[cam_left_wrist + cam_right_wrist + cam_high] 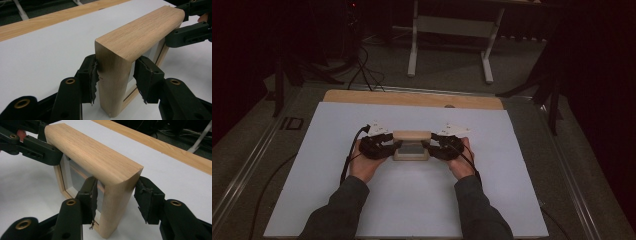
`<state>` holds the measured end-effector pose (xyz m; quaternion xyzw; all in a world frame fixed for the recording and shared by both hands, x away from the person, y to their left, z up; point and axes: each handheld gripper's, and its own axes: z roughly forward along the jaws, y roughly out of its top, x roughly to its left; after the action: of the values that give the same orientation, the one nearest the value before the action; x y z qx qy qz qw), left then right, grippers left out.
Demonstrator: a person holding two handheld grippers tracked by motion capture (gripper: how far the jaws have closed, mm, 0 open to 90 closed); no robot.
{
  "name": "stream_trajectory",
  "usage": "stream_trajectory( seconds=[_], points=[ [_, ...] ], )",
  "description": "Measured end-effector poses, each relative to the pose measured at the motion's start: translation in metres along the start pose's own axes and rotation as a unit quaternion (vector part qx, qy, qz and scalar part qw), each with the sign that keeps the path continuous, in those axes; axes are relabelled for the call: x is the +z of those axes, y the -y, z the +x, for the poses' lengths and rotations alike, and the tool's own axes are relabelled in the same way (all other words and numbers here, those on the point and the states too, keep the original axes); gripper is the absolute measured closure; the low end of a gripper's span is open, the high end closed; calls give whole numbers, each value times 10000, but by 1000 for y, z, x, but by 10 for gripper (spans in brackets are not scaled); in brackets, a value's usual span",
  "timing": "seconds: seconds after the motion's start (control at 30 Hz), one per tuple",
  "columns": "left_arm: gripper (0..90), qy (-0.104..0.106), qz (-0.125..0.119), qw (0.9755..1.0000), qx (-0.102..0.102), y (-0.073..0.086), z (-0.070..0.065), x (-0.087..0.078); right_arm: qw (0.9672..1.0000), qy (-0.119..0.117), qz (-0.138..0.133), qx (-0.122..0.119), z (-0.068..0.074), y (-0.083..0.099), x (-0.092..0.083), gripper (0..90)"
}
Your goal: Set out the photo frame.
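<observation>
A light wooden picture frame [412, 136] with a glass pane stands upright on its edge on the white table top [412, 205]. My left gripper [396, 145] holds the frame's left end; in the left gripper view its jaws [115, 75] straddle the side post of the frame [140, 32], pads against front and back. My right gripper [428, 145] grips the opposite end; in the right gripper view the pads [116, 195] clamp that post of the frame [95, 155]. Each view shows the other gripper at the frame's far end: right gripper [190, 30], left gripper [32, 145].
A wooden strip [412, 99] borders the table's far edge. Beyond it on the grey floor stand a white metal stand [447, 30], dark tripod legs [287, 75] and cables [362, 70]. White surface lies open on all sides of the frame.
</observation>
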<state>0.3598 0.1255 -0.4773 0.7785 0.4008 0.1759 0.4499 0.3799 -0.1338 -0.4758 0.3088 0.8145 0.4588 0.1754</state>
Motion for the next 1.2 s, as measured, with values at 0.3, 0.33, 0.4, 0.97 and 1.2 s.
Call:
stream_trajectory(
  seconds=[0.3,0.33,0.4,0.97,1.2],
  points=[
    [534,9,18,10000,-38,-2,6,4,10000,53,25,11,-2,-4,5,530],
    [533,11,21,10000,-35,-2,7,5,10000,51,21,29,-3,-4,5,530],
    [532,14,12,10000,-69,-3,7,5,10000,71,9,47,-3,-4,6,530],
    [516,46,-72,9991,-418,-3,15,15,9994,170,-21,295,-7,-3,15,524],
    [500,-8,45,9990,-455,-1,17,22,9991,291,116,277,-8,-1,19,532]
  ],
)
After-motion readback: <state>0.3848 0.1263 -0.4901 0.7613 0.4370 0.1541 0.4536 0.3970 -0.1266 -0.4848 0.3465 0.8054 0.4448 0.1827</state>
